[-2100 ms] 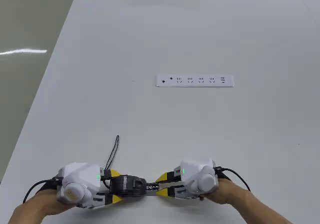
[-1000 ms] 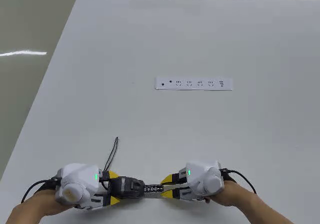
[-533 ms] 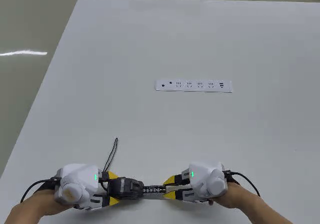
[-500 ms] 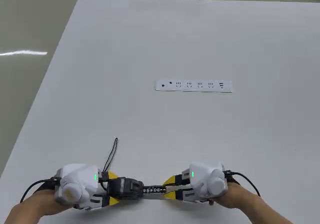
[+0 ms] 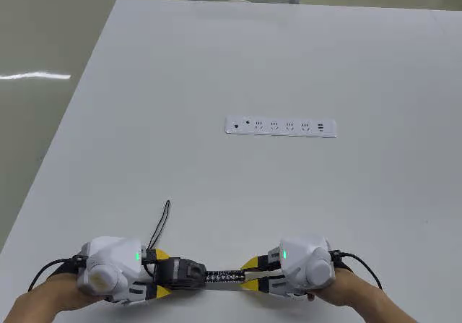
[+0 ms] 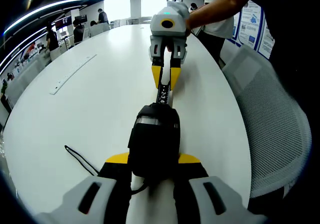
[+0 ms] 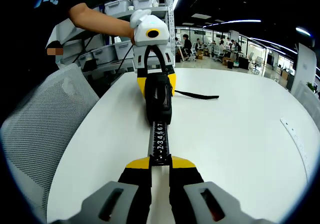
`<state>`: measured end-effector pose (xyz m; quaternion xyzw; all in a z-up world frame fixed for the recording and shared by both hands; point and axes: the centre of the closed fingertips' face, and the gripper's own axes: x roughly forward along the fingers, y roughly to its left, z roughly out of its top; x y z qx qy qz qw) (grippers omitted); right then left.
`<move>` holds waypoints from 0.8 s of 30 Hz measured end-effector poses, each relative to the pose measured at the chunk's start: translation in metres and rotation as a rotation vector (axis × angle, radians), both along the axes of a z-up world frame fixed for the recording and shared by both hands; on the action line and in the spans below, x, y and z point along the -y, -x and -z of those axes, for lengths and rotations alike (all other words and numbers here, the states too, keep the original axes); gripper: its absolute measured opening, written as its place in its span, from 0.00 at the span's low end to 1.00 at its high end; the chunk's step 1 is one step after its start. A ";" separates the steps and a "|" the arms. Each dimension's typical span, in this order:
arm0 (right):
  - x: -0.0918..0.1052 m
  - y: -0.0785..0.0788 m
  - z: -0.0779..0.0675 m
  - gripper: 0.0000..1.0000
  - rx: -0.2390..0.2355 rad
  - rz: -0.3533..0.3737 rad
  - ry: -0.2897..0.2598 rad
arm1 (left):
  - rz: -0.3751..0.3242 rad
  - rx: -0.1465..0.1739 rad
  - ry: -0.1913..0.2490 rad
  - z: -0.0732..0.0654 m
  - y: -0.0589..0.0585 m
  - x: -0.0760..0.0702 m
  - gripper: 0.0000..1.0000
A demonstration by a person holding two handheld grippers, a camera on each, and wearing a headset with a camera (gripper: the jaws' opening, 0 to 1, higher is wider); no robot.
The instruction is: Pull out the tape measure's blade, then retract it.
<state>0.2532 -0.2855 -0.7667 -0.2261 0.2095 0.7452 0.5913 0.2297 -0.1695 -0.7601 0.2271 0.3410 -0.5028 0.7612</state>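
Near edge of white counter: black tape measure case clamped in left tool. Just to the right, right tool pinched closed on the tip of the black numbered blade. Short run is out. Blade axis runs left-right btwn tools, so extending prob. means pulling rightward w/ case held.

1. Black tape measure, its blade black with white numerals.
2. Left gripper and right gripper: white bodies, yellow-tipped jaws, green lights.
3. White table; white power strip far; black cord near left.
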 end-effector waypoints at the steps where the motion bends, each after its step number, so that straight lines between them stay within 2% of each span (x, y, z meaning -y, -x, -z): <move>1: 0.000 0.000 0.000 0.10 -0.001 0.001 0.000 | 0.000 0.000 0.000 0.000 0.000 0.000 0.28; 24: 0.016 -0.003 0.001 0.10 -0.015 0.016 0.010 | -0.003 -0.003 -0.002 -0.001 0.000 0.000 0.28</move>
